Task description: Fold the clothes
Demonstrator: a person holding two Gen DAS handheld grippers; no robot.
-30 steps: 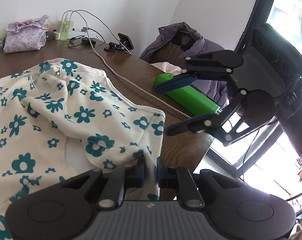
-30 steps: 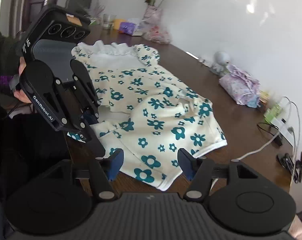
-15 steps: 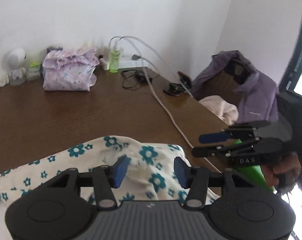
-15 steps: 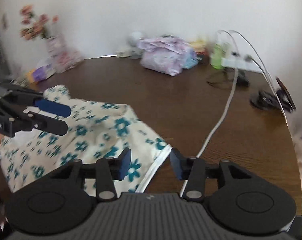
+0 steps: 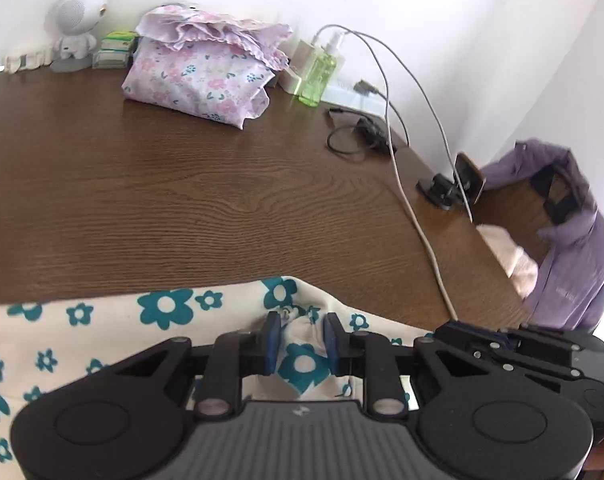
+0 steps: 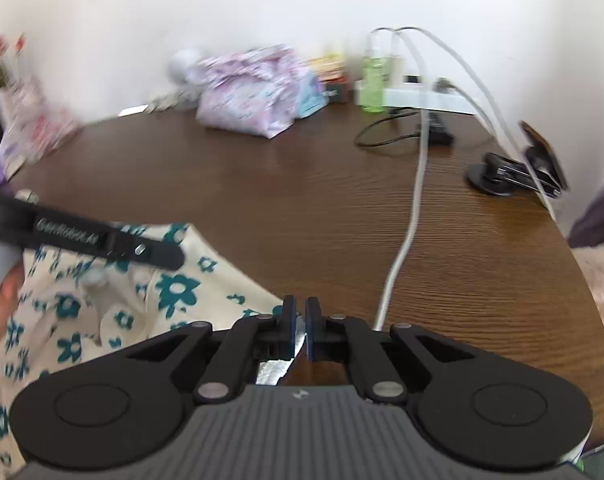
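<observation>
A cream garment with teal flowers lies on the brown table at the near edge. My left gripper is partly closed around a bunched fold of its hem, the blue pads pressing the cloth. My right gripper is shut on the garment's corner edge. In the right wrist view the left gripper shows at the left over the garment. In the left wrist view the right gripper shows at the lower right.
A folded pink floral cloth, a green bottle, a power strip with cables, a white cable across the table and a phone on a stand lie at the back and right. A purple jacket hangs on a chair.
Both grippers swung toward the table's far side and dropped to the garment's near hem. The left jaws narrowed onto a fold; the right jaws shut on the corner.
</observation>
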